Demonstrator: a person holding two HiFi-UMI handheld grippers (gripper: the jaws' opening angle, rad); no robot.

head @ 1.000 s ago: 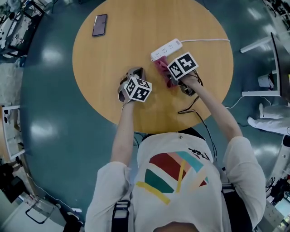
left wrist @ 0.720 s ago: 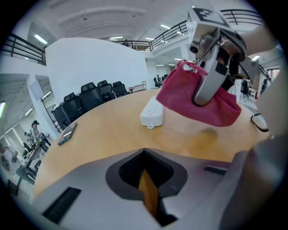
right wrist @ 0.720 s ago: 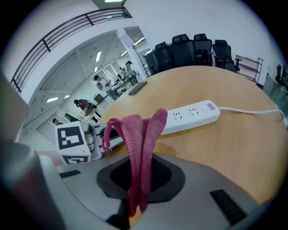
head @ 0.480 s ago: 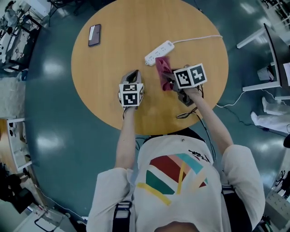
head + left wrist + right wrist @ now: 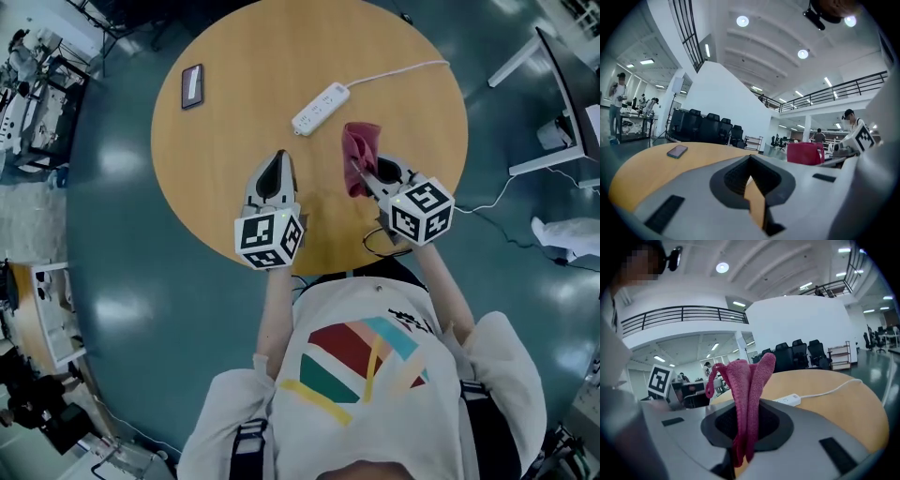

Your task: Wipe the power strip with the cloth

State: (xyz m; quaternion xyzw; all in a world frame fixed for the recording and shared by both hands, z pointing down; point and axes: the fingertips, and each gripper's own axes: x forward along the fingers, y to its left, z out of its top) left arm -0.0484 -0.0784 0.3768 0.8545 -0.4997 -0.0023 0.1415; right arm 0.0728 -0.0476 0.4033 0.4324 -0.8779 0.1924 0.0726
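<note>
The right gripper point(image 5: 364, 178) is clamping the pink cloth point(image 5: 360, 148) between its jaws; the left gripper point(image 5: 274, 171) is sitting closed, empty. The power strip point(image 5: 320, 109) is lying at eleven o'clock from the cloth, apart from it, with its long axis running eight to two (both grippers roughly equally near).

The power strip point(image 5: 320, 108) lay on the far half of the table point(image 5: 234, 47), its cord point(image 5: 394, 73) running off right. The phone point(image 5: 191, 86) lay well to its left. Nearer, apart from the strip, the cloth point(image 5: 360, 145) stood pinched in the right gripper point(image 5: 362, 174); the left gripper point(image 5: 278, 159) hung beside it, to its left.
</note>
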